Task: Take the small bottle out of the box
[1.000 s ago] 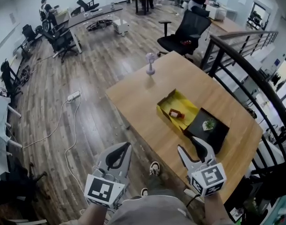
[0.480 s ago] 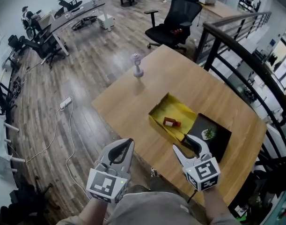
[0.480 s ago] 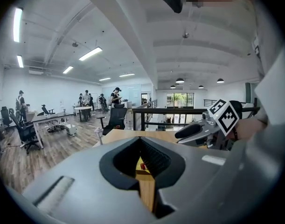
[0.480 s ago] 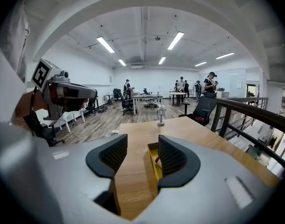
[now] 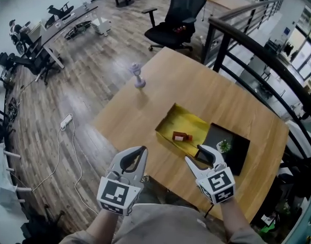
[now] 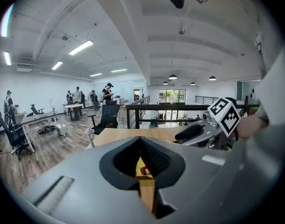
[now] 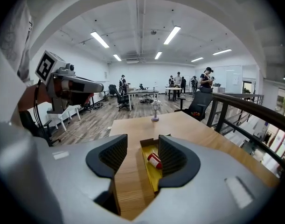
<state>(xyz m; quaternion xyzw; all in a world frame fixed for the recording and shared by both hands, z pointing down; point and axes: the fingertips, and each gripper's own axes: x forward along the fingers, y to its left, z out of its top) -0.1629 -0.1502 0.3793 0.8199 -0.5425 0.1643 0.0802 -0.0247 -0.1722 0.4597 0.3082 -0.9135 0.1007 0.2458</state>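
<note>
Small bottle (image 5: 181,135) is lying on its side inside the open yellow box (image 5: 188,121), roughly mid-box on the yellow floor; red w/ a white label; nothing touching it. Box sits on the wooden table (image 5: 211,88), w/ a black square lid-or-tray thing (image 5: 235,154) touching its right side; there's a small green-white item on that, can't tell what it is from up here tbh.

Right gripper (image 5: 196,154) is held low near the person's body, over the table's near edge, marker cube facing up, forearm coming in from the bottom of the head view; it points fwd at the box, tips just short of it, near where the box and the black piece meet. Jaws are clearly spread apart w/ nothing between the pads; in the right gripper view (image 7: 142,148) you see bare tabletop, the box and the bottle (image 7: 154,160) through the gap, bottle closer to the right-hand jaw but well ahead of it.

Left gripper (image 5: 142,149) is at about the same height, beside the right one but off the table's near-left edge, over the wood floor; aimed fwd too. Its tips are pressed together, gripping nothing; the left gripper view (image 6: 140,139) only gives a peek at the bottle (image 6: 143,170) through the hollow behind the tips.

Farther back on the table: a little lilac lamp-looking ornament (image 5: 138,78), standing upright, well apart from the box.
</note>
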